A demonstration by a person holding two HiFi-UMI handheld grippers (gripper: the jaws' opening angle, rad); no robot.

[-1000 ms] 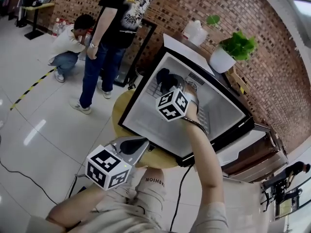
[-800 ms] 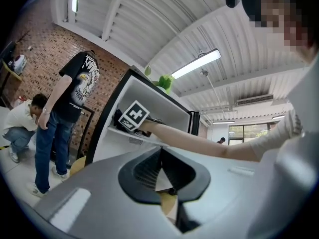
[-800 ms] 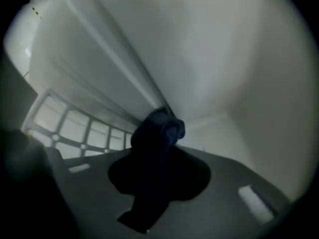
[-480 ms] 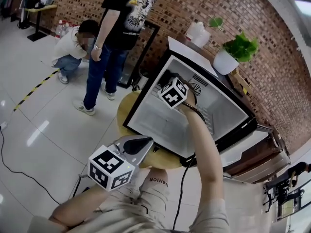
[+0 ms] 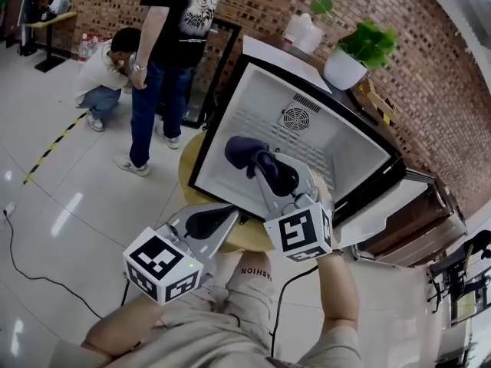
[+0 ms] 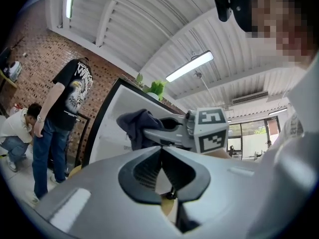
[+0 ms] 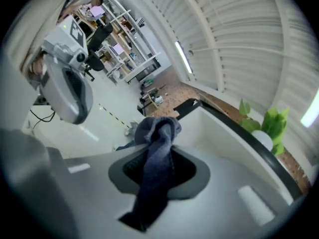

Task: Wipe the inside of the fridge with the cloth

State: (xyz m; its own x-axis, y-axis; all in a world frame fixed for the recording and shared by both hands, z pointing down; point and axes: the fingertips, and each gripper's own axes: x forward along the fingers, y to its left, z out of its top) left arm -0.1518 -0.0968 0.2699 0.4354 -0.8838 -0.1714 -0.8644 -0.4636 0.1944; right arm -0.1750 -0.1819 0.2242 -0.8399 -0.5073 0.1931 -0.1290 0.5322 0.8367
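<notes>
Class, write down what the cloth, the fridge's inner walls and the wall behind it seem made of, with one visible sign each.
Cloth: soft dark blue fabric, matte; it folds and hangs limp.
Fridge's inner walls: probably white plastic, smooth, with moulded ribs.
Wall: red brick, rough, with pale mortar lines.

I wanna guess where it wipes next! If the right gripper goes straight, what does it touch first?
The cloth it holds would probably hit the fridge, its left inside wall; depth is unclear.
</notes>
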